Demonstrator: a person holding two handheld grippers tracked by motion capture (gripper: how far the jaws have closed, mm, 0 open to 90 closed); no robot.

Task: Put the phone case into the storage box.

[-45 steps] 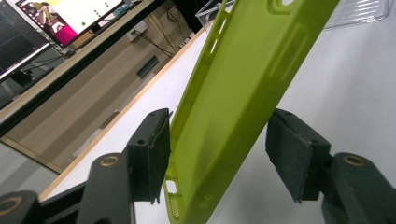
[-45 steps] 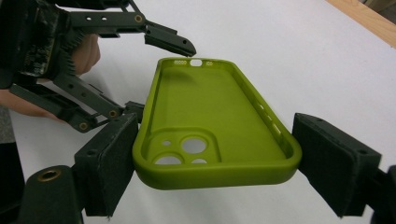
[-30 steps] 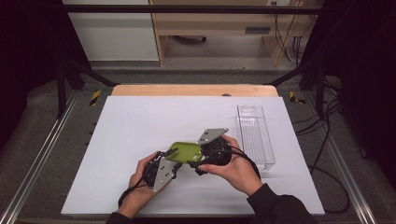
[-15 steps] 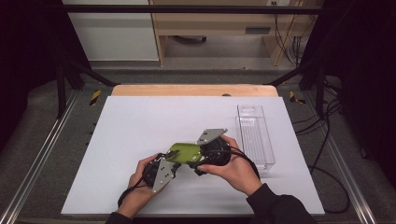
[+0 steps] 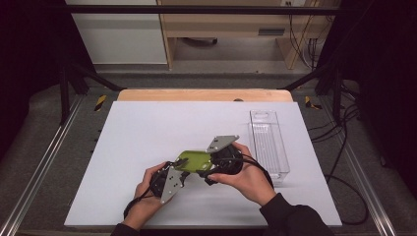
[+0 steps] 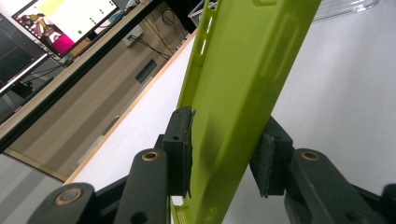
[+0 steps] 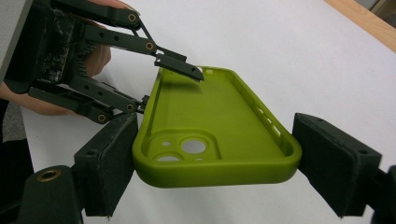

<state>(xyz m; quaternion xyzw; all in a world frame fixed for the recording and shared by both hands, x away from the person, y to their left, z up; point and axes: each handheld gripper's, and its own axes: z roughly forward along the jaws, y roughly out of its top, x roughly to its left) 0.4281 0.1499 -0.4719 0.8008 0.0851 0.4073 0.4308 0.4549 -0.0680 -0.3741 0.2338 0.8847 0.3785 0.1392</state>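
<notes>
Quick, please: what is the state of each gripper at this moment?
Left gripper: its jaws have just been closing and are now shut on the green phone case, at one end.
Right gripper: shut on the case's sides, camera-hole end.

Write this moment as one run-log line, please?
left hand-held gripper: just closed, pinching green phone case at its end | right hand-held gripper: gripping case across its camera end | case: held above white table

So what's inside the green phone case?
Nothing: the green phone case is empty, its camera cutouts open. The left gripper jaws cover part of one end.
</notes>
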